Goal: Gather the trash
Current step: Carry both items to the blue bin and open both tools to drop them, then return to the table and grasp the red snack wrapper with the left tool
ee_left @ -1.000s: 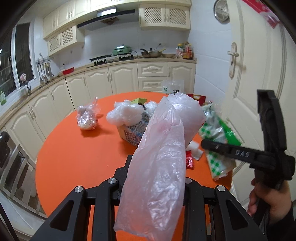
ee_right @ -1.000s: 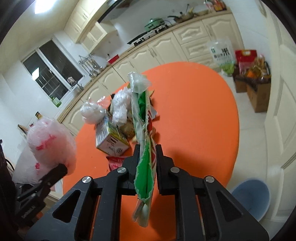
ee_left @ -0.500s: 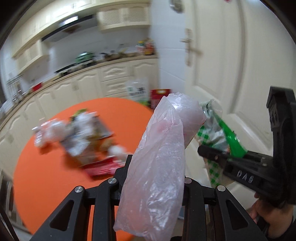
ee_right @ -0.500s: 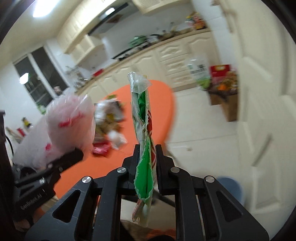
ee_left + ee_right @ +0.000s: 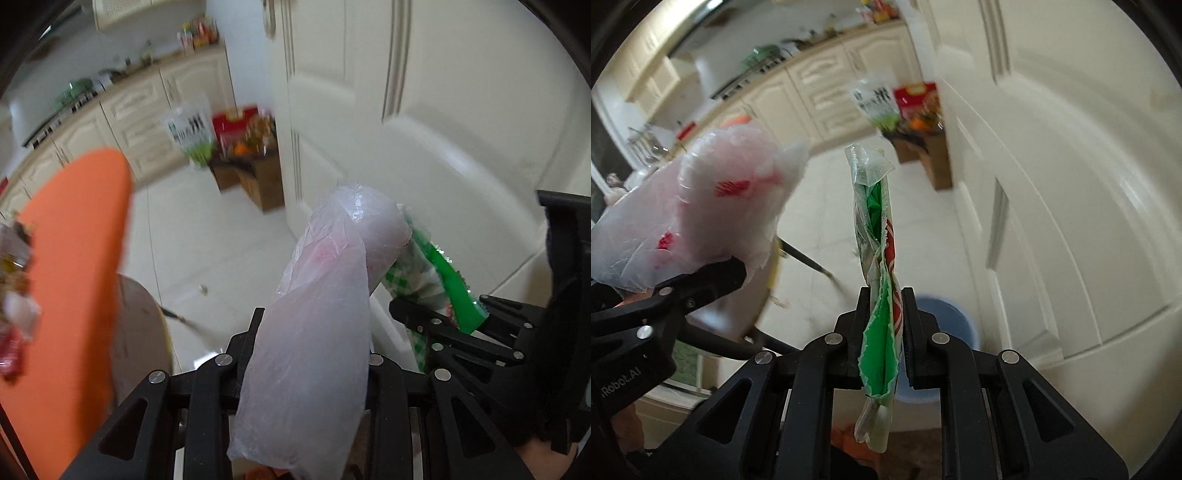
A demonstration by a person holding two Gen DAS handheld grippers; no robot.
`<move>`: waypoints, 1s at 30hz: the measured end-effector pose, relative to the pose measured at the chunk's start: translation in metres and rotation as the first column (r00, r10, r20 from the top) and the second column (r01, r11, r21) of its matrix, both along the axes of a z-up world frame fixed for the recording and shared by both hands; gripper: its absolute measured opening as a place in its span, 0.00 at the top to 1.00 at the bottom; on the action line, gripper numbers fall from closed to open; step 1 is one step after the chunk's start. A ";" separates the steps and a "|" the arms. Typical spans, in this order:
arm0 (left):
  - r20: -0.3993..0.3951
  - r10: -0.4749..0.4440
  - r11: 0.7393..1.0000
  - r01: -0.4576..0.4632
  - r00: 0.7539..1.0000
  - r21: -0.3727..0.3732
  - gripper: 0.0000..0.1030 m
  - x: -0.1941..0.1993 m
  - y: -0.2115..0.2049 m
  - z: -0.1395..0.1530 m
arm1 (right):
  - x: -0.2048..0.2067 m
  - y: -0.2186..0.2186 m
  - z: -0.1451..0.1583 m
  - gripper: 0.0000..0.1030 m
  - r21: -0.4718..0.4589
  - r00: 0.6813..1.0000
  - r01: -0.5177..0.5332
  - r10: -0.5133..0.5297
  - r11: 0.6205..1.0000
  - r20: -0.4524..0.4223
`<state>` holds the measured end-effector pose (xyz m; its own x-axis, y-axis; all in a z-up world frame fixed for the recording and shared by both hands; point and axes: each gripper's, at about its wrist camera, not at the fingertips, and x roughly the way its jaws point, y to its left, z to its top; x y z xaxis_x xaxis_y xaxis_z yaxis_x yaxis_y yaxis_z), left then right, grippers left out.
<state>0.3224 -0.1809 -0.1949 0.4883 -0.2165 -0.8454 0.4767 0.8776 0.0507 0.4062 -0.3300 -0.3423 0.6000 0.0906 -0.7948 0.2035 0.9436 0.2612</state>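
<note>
My left gripper (image 5: 312,328) is shut on a crumpled clear plastic bag (image 5: 321,295) with faint red print, which stands up between the fingers. In the right wrist view that bag (image 5: 701,199) and the left gripper (image 5: 713,273) show at the left. My right gripper (image 5: 884,299) is shut on a flat green, white and red wrapper (image 5: 877,266); this wrapper (image 5: 439,277) and the right gripper (image 5: 417,314) appear at the right of the left wrist view. A blue bin (image 5: 945,317) stands on the floor just beyond the right gripper, by the door.
The orange round table (image 5: 77,251) with leftover trash (image 5: 14,295) on it lies at the left. A white door (image 5: 1052,166) fills the right side. Cardboard boxes (image 5: 255,173) and bags sit on the pale tiled floor (image 5: 207,236) by the cabinets.
Both grippers swung away from the orange table toward the door and tilted down, each still holding its piece of trash. The floor and the blue bin have come into view.
</note>
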 end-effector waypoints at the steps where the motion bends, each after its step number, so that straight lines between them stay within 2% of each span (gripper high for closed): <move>1: -0.020 -0.002 1.000 0.002 1.000 0.003 0.71 0.008 -0.003 -0.008 | 0.004 -0.004 -0.008 0.86 0.010 1.000 0.003 -0.003 1.000 -0.014; 6: -0.085 -0.009 1.000 0.010 0.996 0.013 0.65 0.041 -0.011 -0.035 | 0.025 -0.015 -0.041 0.86 0.041 0.997 0.012 -0.009 0.999 -0.078; 8: -0.078 -0.004 1.000 0.006 0.997 0.028 0.50 0.055 -0.018 -0.041 | 0.031 -0.019 -0.053 0.86 0.050 0.995 0.017 -0.012 0.999 -0.096; 9: -0.073 0.001 0.999 0.002 0.997 0.038 0.47 0.062 -0.019 -0.043 | 0.030 -0.020 -0.058 0.86 0.058 0.995 0.019 -0.013 0.998 -0.103; 12: -0.066 0.021 0.999 -0.018 0.998 0.049 0.45 0.071 -0.028 -0.051 | 0.038 -0.021 -0.069 0.86 0.075 0.993 0.024 -0.016 0.997 -0.116; 16: -0.063 0.058 0.998 -0.055 0.996 0.042 0.44 0.071 -0.028 -0.046 | 0.040 -0.023 -0.077 0.84 0.103 0.994 0.026 -0.016 0.994 -0.104; 18: -0.042 0.069 0.996 -0.067 0.997 0.050 0.44 0.058 -0.023 -0.037 | 0.043 -0.022 -0.075 0.78 0.099 0.995 0.037 -0.028 0.994 -0.093; 20: -0.005 0.082 0.995 -0.082 0.997 0.061 0.44 0.048 -0.021 -0.026 | 0.042 -0.018 -0.071 0.62 0.088 0.997 0.036 -0.029 0.995 -0.078; 22: 0.038 0.088 0.993 -0.091 0.995 0.075 0.42 0.039 -0.021 -0.015 | 0.038 -0.014 -0.062 0.54 0.073 0.998 0.029 -0.025 0.997 -0.064; 25: 0.071 0.094 0.993 -0.098 0.993 0.058 0.40 0.026 -0.019 0.002 | 0.029 -0.004 -0.041 0.53 0.051 0.999 0.021 -0.019 0.998 -0.032; 27: 0.094 0.103 0.993 -0.107 0.990 0.042 0.39 0.013 -0.016 0.015 | 0.021 0.003 -0.022 0.46 0.033 1.000 0.017 -0.017 0.999 -0.006; 28: 0.108 0.107 0.993 -0.111 0.988 0.041 0.37 0.005 -0.014 0.019 | 0.015 0.007 -0.012 0.39 0.024 1.000 0.017 -0.018 1.000 0.012; 30: 0.137 0.110 0.993 -0.113 0.984 0.018 0.33 -0.011 -0.009 0.033 | 0.004 0.017 0.010 0.38 0.003 0.999 0.010 -0.011 1.000 0.052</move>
